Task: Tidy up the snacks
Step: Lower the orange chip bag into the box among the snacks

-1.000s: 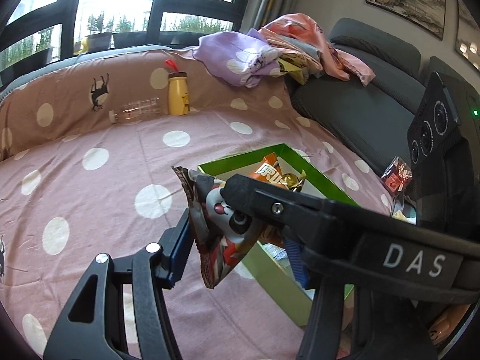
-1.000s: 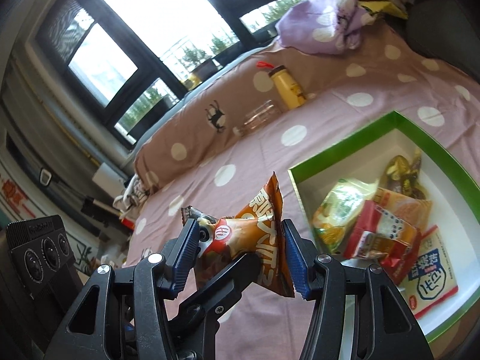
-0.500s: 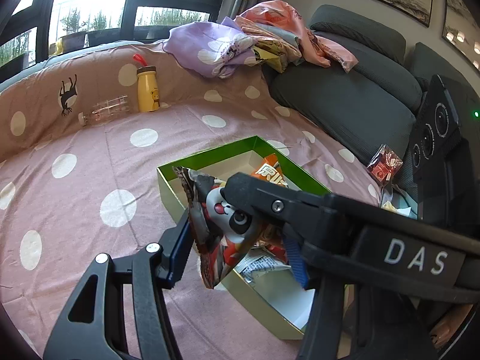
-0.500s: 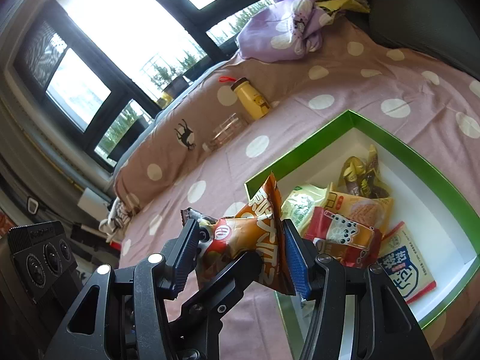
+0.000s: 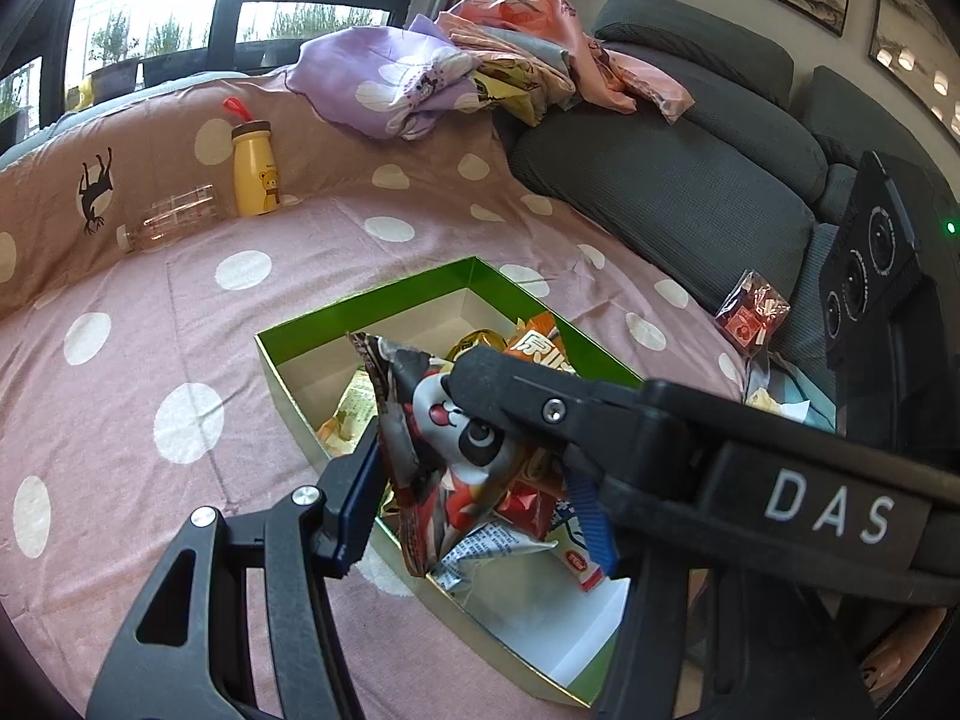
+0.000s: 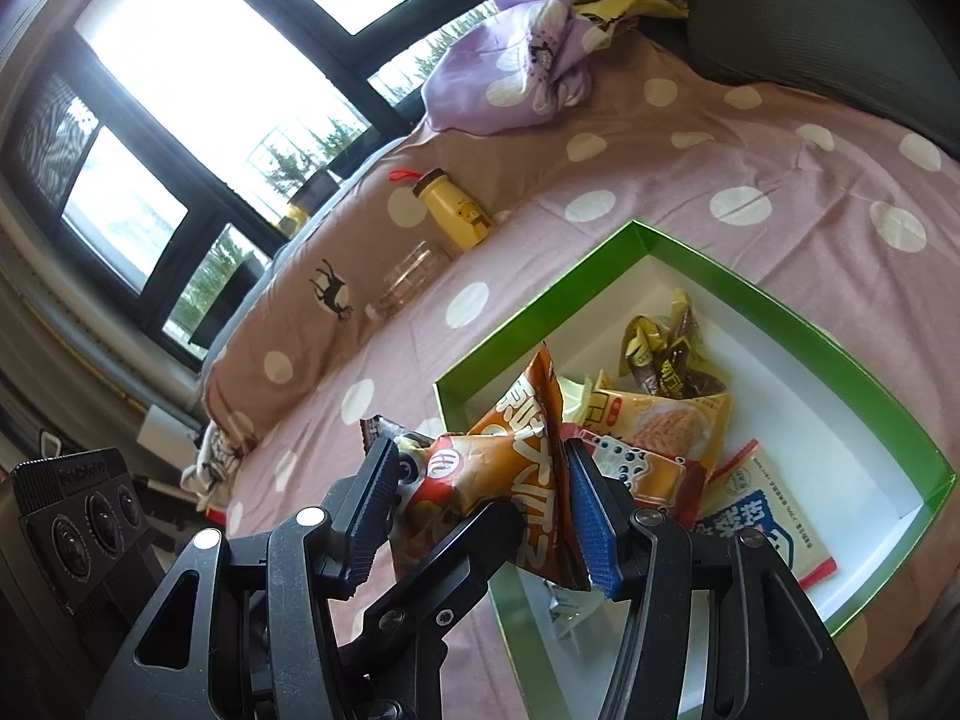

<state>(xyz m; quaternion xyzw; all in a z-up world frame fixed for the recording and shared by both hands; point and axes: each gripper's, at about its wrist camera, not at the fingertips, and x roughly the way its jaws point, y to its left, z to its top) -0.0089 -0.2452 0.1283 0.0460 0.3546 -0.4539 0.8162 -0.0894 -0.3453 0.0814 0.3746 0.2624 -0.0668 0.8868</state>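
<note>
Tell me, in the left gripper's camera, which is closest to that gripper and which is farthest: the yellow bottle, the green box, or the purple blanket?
1. Green box: right under the left gripper.
2. Yellow bottle: standing at the back left.
3. Purple blanket: heaped beyond, top middle.

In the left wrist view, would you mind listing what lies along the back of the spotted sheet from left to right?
Clear empty bottle lying on its side → yellow bear bottle standing upright → purple spotted cloth bundle → pink cloth pile → grey sofa cushion.
</note>
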